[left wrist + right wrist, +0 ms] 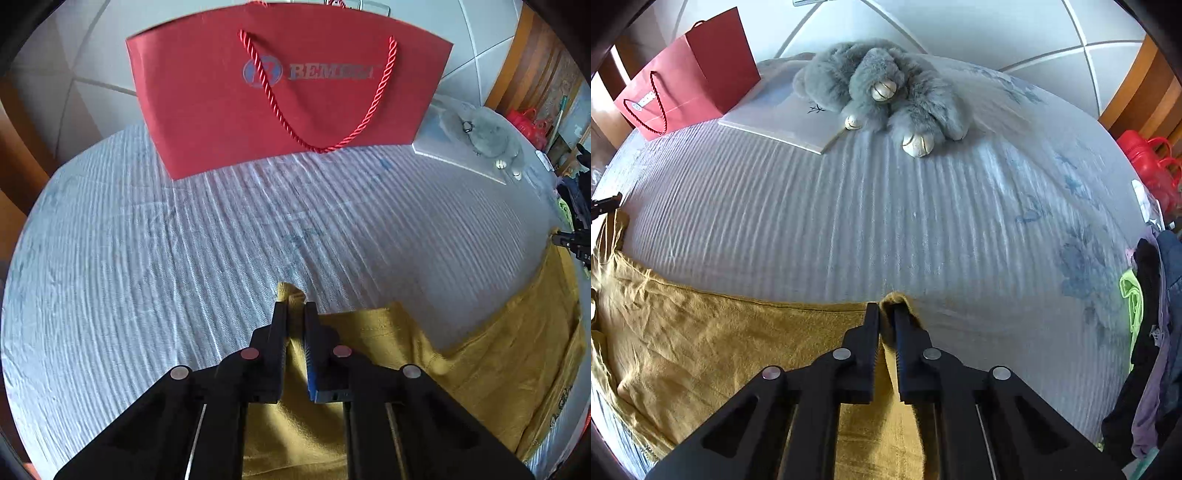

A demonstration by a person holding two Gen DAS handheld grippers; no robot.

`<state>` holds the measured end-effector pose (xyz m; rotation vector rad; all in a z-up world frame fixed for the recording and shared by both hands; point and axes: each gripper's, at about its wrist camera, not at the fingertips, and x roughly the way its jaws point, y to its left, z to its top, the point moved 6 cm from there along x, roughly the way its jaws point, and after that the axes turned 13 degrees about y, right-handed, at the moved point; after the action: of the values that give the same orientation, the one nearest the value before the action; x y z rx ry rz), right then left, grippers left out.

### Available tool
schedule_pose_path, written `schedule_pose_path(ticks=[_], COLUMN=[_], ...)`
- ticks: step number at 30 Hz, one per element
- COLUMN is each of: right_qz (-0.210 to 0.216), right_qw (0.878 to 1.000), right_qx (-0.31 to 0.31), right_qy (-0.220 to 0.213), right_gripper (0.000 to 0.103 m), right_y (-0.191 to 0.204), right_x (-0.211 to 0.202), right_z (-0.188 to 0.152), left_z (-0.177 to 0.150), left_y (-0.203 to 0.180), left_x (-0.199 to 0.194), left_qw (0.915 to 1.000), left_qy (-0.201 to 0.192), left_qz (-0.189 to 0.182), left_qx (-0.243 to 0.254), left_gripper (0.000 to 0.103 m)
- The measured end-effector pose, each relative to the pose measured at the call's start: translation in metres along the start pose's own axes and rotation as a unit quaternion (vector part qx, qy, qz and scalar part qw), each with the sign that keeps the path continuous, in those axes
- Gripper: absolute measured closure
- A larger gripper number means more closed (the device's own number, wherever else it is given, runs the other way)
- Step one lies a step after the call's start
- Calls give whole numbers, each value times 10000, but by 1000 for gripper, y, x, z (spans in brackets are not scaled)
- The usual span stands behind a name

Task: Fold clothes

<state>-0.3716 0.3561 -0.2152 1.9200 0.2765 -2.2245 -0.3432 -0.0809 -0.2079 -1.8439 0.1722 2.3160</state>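
Note:
A mustard yellow garment (pixel 509 354) lies on the pale blue ribbed bedspread (pixel 184 258). My left gripper (pixel 295 306) is shut on one corner of the garment, the cloth bunched between its fingers. My right gripper (pixel 886 308) is shut on another corner of the same garment (pixel 720 332), whose edge runs taut to the left. The right gripper's tip (pixel 569 240) shows at the right edge of the left wrist view, the left gripper's tip (pixel 605 205) at the left edge of the right wrist view.
A red paper bag (pixel 288 92) with rope handles stands at the far side of the bed. A grey plush toy (pixel 886 85) lies on a white book (pixel 790 114). A pile of clothes (pixel 1148 325) hangs at the right. A red flask (pixel 1145 162) stands beyond the bed.

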Motion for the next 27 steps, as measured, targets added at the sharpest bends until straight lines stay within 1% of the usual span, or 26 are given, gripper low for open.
schedule_pose_path(ticks=[2, 4, 6, 7, 9, 11, 12, 14, 15, 16, 17, 18, 19, 20, 21, 22, 23, 24, 25, 27], right_qz=[29, 228, 346, 376, 490, 577, 646, 724, 706, 701, 706, 712, 752, 769, 784, 765, 745, 726, 717, 690], right_qw=[9996, 9975, 9936, 9920, 9903, 9892, 9895, 9915, 9924, 9926, 9920, 9914, 9903, 9895, 9888, 9891, 9894, 9897, 9901, 9906], right_qx=[60, 110, 112, 176, 289, 412, 507, 656, 712, 769, 832, 895, 962, 986, 1008, 984, 960, 936, 907, 882], right_qy=[-262, -652, -1068, -1189, -1267, -1285, -1185, -858, -717, -630, -630, -632, -669, -725, -778, -788, -799, -808, -795, -785], right_gripper=[97, 97, 97, 97, 97, 97, 97, 97, 97, 95, 95, 95, 88, 85, 80, 74, 70, 64, 64, 64], right_y=[-1, -2, -3, -6, -11, -17, -20, -25, -26, -28, -28, -28, -29, -28, -28, -27, -27, -26, -25, -25], right_x=[-15, -38, -64, -73, -80, -82, -77, -61, -54, -49, -49, -48, -50, -52, -55, -57, -59, -60, -61, -63], right_z=[-4, -15, -35, -50, -81, -113, -131, -156, -164, -171, -170, -170, -167, -161, -156, -148, -140, -131, -120, -99], left_z=[-9, -23, -49, -63, -91, -128, -149, -185, -200, -212, -222, -227, -226, -226, -220, -213, -204, -195, -184, -162], left_y=[-4, -7, -11, -12, -17, -23, -26, -36, -40, -43, -45, -45, -43, -40, -37, -32, -26, -19, -13, -3], left_x=[-24, -53, -79, -90, -95, -93, -87, -70, -60, -52, -45, -44, -50, -57, -68, -81, -92, -99, -104, -102], left_qw=[9996, 9981, 9954, 9941, 9936, 9951, 9962, 9981, 9981, 9979, 9974, 9972, 9973, 9973, 9974, 9973, 9966, 9959, 9951, 9935], left_qy=[-268, -602, -940, -1061, -1099, -906, -743, -241, 42, 244, 433, 515, 456, 381, 212, 31, -132, -246, -320, -356], left_qz=[47, 75, 9, -39, -100, -285, -358, -440, -472, -492, -509, -512, -570, -625, -661, -674, -681, -637, -575, -471], left_qx=[50, 107, 194, 222, 254, 263, 274, 363, 389, 334, 275, 184, 63, -59, -182, -307, -445, -600, -744, -978], left_gripper=[96, 96, 95, 95, 95, 94, 93, 92, 92, 87, 83, 83, 83, 82, 81, 76, 66, 60, 55, 55])
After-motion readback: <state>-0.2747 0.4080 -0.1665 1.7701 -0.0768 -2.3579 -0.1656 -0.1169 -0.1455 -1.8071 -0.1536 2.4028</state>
